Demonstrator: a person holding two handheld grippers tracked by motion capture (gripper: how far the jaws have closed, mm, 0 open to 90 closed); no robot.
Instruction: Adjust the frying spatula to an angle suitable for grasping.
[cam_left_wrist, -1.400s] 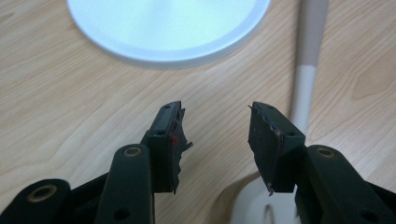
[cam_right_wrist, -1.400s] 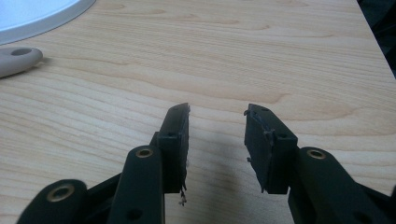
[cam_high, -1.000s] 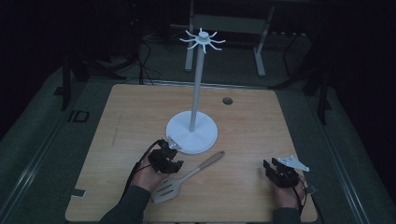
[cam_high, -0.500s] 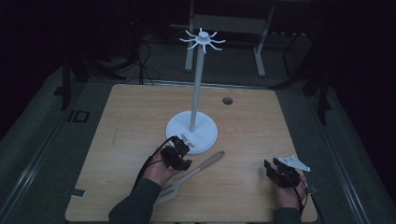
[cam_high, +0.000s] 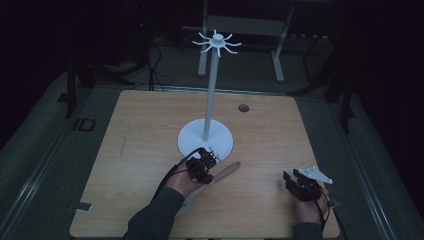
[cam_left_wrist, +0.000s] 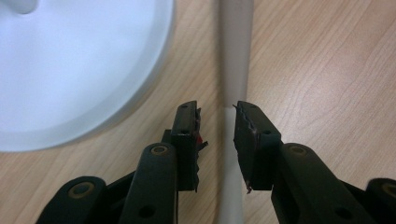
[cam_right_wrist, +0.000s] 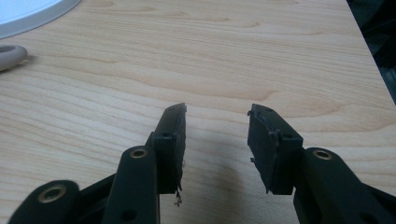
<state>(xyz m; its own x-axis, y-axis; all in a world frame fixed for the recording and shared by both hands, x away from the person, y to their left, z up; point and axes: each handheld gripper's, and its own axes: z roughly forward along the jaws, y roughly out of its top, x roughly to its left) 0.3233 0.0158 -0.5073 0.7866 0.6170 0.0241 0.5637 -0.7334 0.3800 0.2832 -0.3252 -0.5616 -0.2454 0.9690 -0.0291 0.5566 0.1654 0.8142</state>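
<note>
Beige plastic spatula (cam_high: 220, 175) is lying flat on the wooden counter (cam_high: 145, 140), toward the near edge and a bit left of the middle, with its handle end pointing off toward the far right and its blade end tucked under the person's left sleeve (cam_high: 155, 217) in the high view. The left gripper (cam_left_wrist: 217, 121) sits right over the handle, and its jaws have just been closing in. In the left gripper view the handle (cam_left_wrist: 236, 56) runs straight up between the two black jaws, which stand one on each side of it with a thin sliver of gap visible, so they straddle it without quite pinching it, as far as I can tell.

Just beyond the left gripper is the white round base (cam_high: 205, 137) of a tall white stand (cam_high: 212, 85), with a ring of hooks (cam_high: 216, 42) at the top. The base sits near the middle of the counter, just beside the spatula handle but not touching it.

Over near the near right corner, the right gripper (cam_right_wrist: 215, 119) rests low over bare wood with its jaws spread apart and nothing between them. In its own view the rounded tip of the spatula handle (cam_right_wrist: 9, 56) peeks in at the left edge, well apart from it.
</note>
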